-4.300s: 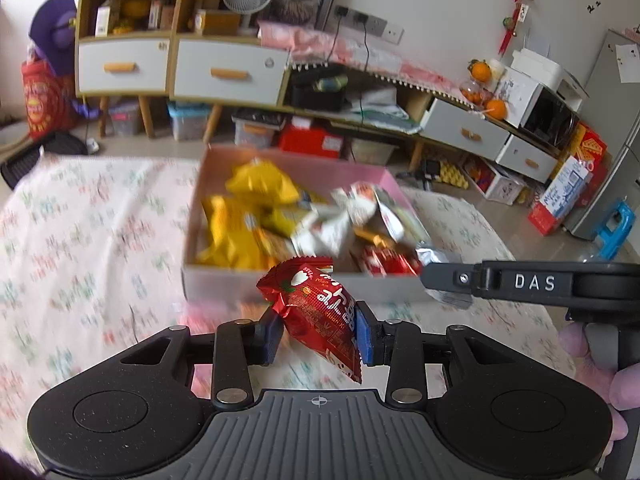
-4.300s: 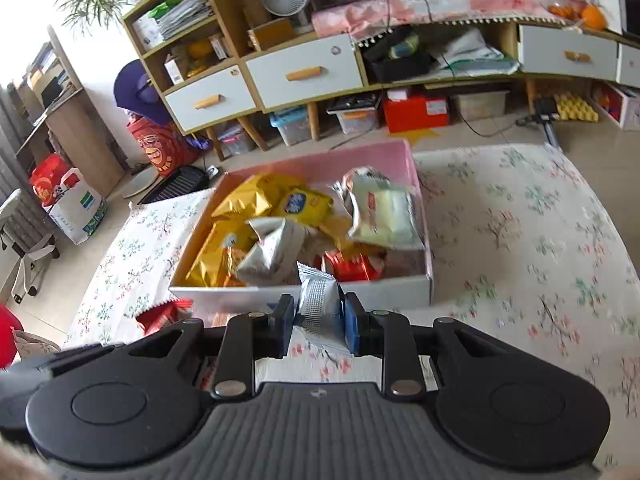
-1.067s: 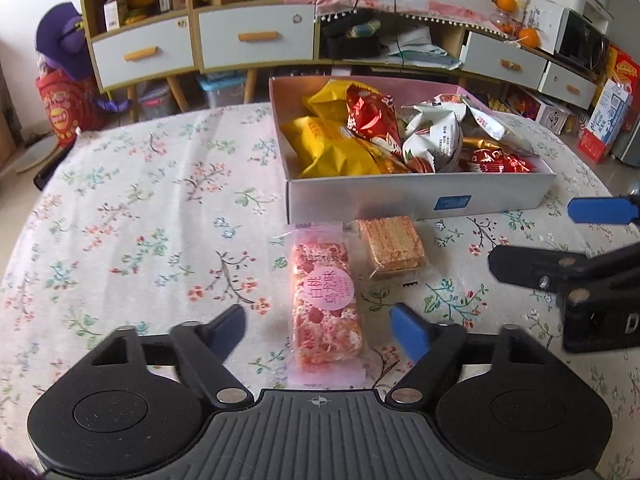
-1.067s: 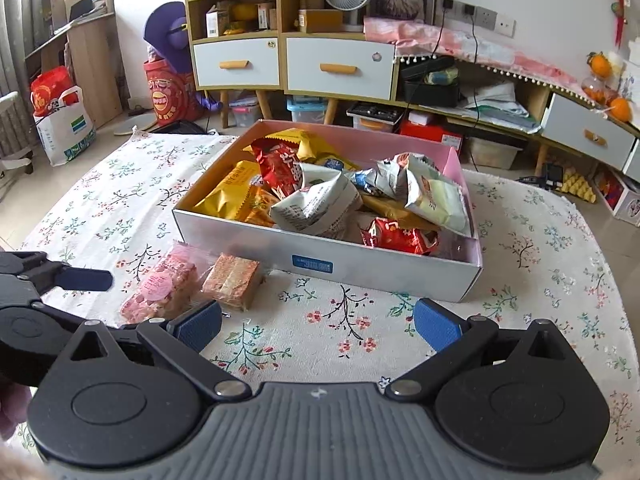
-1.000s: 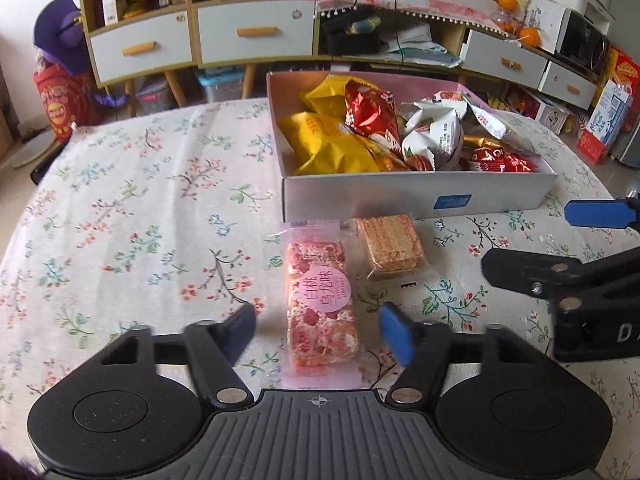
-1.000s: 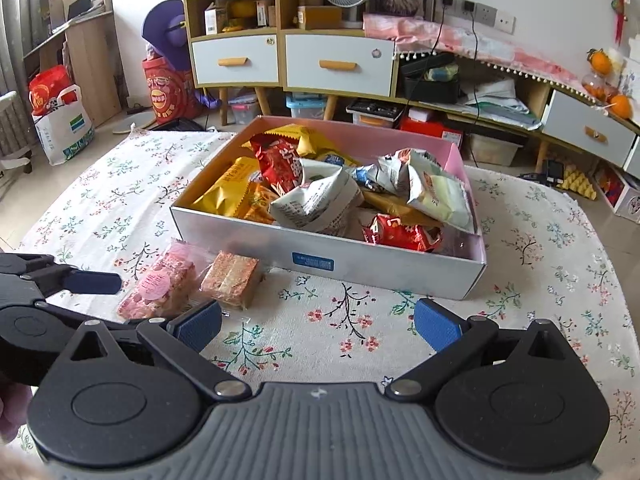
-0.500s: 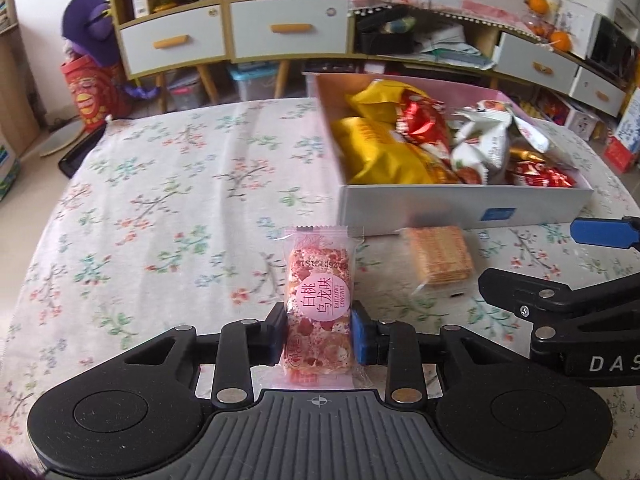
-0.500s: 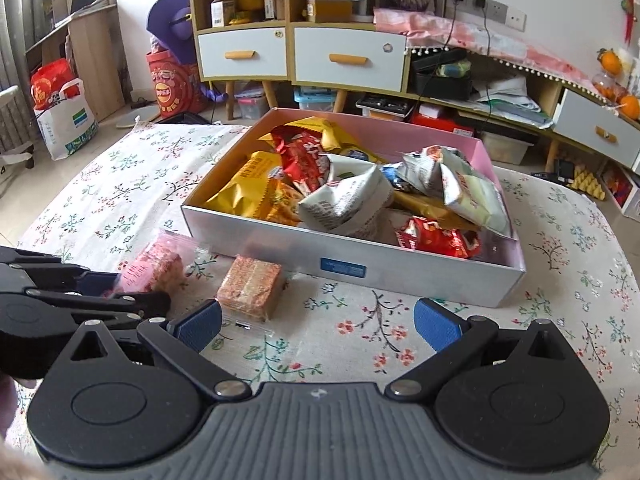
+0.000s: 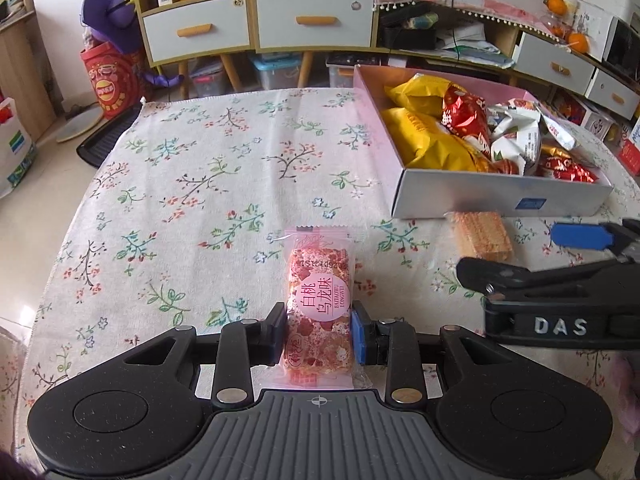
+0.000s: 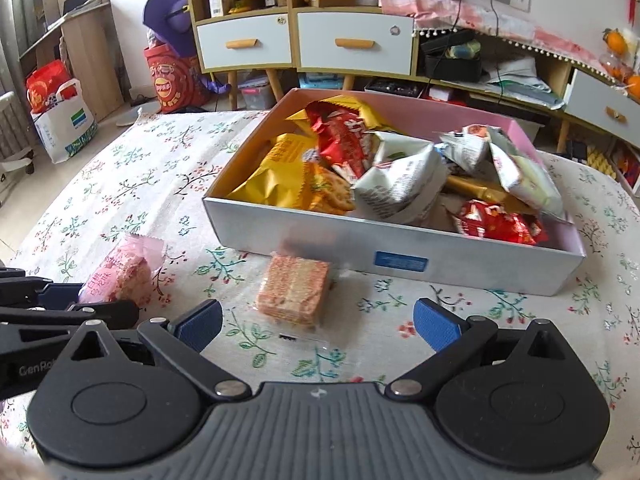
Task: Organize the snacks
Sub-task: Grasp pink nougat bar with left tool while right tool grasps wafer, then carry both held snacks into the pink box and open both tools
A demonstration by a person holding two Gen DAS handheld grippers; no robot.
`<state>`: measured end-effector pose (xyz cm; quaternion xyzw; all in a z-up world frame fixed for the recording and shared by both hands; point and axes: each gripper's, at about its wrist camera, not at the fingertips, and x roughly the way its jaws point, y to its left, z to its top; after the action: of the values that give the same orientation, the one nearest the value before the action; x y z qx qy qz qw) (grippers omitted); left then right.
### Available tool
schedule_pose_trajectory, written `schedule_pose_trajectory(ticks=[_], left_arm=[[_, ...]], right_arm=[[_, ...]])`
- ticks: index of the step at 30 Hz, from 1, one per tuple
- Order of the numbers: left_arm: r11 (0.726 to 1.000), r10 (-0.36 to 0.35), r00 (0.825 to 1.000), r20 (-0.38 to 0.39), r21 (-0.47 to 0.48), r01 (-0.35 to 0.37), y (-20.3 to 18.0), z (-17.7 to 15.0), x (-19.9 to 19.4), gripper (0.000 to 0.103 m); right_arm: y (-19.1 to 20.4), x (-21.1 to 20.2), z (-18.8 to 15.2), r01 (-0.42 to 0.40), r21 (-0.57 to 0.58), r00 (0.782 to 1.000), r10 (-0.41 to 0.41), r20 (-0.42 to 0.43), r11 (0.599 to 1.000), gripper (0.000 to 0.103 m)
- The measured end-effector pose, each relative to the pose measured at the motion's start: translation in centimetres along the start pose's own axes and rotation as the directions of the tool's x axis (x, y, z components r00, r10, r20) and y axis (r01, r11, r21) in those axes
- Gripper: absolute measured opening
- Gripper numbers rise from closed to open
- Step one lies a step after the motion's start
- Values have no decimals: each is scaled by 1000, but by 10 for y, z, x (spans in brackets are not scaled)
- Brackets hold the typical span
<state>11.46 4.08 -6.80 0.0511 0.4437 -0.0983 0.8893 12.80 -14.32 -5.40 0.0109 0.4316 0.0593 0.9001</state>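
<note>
Now left gripper (image 9: 319,336) clamping pink snack bar (image 9: 320,304), right gripper (image 10: 316,326) spread above wafer pack (image 10: 294,290)

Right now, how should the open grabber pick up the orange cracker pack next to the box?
Probably from above, pinching its two long sides. The orange cracker pack lies flat on the tablecloth, just in front of the box wall, so a low approach from behind is blocked. The right gripper is open and already lined up with it.
</note>
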Motion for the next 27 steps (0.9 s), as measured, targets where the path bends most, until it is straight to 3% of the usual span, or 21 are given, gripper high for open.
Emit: schedule_pose_trajectory(ticks=[7,16,23,27], left_arm=[[1000,8,1000,-6,3,-8,1,-2,2,30],[1000,14,1000,-7,15,-14,-1,-2,4,30],[1000,16,1000,-6,18,-15,-4,-2,4,30],[1000,13,1000,-6,17,-13,-4,-1,4,30]], right_arm=[[3,7,5,6,30,1000,-6,-4,1000,95],[13,12,5,29,-13,1000,-29,-5,1000,69],[23,9,7,30,-71,999,-31,-13,997,34],[25,6,7,20,-102,1000,-22,-14,995,32]])
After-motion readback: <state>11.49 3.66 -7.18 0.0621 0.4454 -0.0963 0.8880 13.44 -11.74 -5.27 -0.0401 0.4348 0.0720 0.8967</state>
